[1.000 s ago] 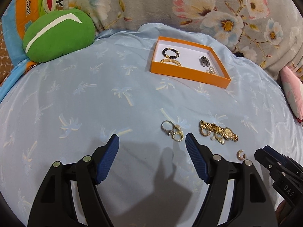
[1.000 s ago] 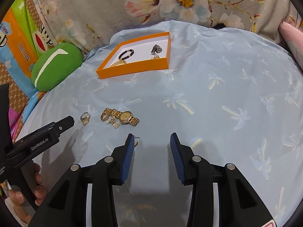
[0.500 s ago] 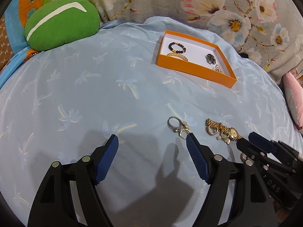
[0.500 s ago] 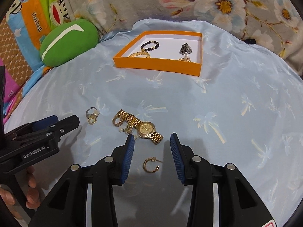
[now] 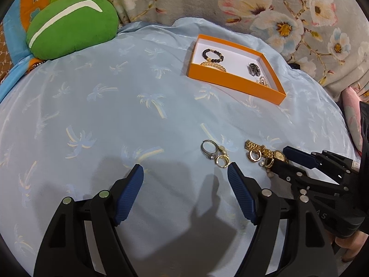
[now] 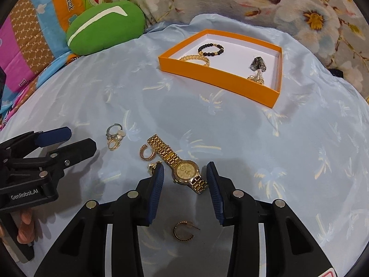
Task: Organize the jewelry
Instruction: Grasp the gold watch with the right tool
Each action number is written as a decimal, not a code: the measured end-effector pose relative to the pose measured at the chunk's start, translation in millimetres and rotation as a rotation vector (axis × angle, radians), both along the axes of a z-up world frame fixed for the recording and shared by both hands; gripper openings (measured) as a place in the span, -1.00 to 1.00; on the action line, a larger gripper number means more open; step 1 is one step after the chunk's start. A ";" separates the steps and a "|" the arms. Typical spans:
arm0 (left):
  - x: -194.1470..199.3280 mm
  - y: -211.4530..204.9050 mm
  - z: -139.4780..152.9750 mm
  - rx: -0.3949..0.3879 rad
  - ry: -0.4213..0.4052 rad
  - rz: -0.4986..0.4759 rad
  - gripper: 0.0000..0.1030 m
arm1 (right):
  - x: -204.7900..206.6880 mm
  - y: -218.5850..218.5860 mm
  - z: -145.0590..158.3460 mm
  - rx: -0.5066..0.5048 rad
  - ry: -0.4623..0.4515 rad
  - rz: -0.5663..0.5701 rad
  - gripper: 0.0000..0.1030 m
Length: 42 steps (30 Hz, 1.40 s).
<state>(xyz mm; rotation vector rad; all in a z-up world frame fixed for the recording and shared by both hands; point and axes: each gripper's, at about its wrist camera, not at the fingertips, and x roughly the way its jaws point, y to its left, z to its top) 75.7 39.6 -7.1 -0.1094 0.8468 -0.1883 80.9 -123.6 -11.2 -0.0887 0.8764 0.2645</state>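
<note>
A gold watch (image 6: 185, 172) lies on the pale blue sheet between the pads of my right gripper (image 6: 185, 165). Its jaws are closing and the pads stand just clear of the watch. One gold hoop earring (image 6: 183, 230) lies further back between the fingers, and another (image 6: 146, 152) lies beside the watch strap. A small cluster of rings (image 5: 215, 154) sits just ahead of my left gripper (image 5: 185, 173), which is open and holds nothing. The orange box (image 6: 219, 80) at the back holds a black bead bracelet (image 6: 211, 49), a gold bracelet (image 6: 196, 58) and a dark piece (image 6: 258, 63).
A green cushion (image 5: 71, 26) lies at the back left, against colourful printed bedding. Floral fabric (image 5: 288, 11) rises behind the box. The two grippers stand close together, the right gripper (image 5: 283, 159) just right of the left one. A hand (image 6: 25, 226) shows at the lower left.
The right gripper has slid left and forward, past the hoop earring, until its pads flank the watch, and its jaws have narrowed. The left gripper has stayed almost still.
</note>
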 end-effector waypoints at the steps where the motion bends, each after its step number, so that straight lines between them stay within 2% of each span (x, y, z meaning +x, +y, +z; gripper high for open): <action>1: 0.0 0.1 0.1 0.000 0.000 0.000 0.42 | -0.3 0.4 0.2 0.006 0.005 -0.010 -0.52; 5: -0.6 -0.5 -0.4 -0.004 0.000 -0.008 0.42 | -11.1 -7.9 -0.3 0.016 -0.001 -0.110 -0.55; 9: -2.3 -4.5 -0.9 0.001 0.001 -0.027 0.42 | -30.2 -34.4 -1.2 0.088 0.006 -0.245 -0.58; 12: -3.0 -6.6 -1.0 0.008 0.001 -0.033 0.43 | -46.8 -46.8 -2.7 0.122 0.007 -0.293 -0.59; 19: 10.1 -3.0 -1.1 0.061 0.008 0.031 0.37 | -59.4 -48.2 -4.1 0.145 0.006 -0.306 -0.59; 21: 14.2 0.3 -1.2 0.054 0.012 0.042 0.35 | -60.4 -49.3 -4.7 0.156 0.006 -0.307 -0.58; 32: 22.7 -26.2 -3.5 0.141 0.017 -0.033 0.36 | -60.2 -53.5 -5.4 0.190 0.008 -0.310 -0.58; 34: 21.4 -27.8 -2.9 0.139 0.013 -0.043 0.36 | -59.6 -54.2 -5.2 0.192 0.008 -0.309 -0.58; 38: 24.5 -12.1 -2.1 0.079 0.015 0.021 0.36 | -59.0 -54.5 -5.2 0.195 0.008 -0.308 -0.58; 42: 24.5 -19.2 -2.8 0.109 0.017 0.003 0.36 | -59.3 -54.4 -5.4 0.194 0.008 -0.308 -0.58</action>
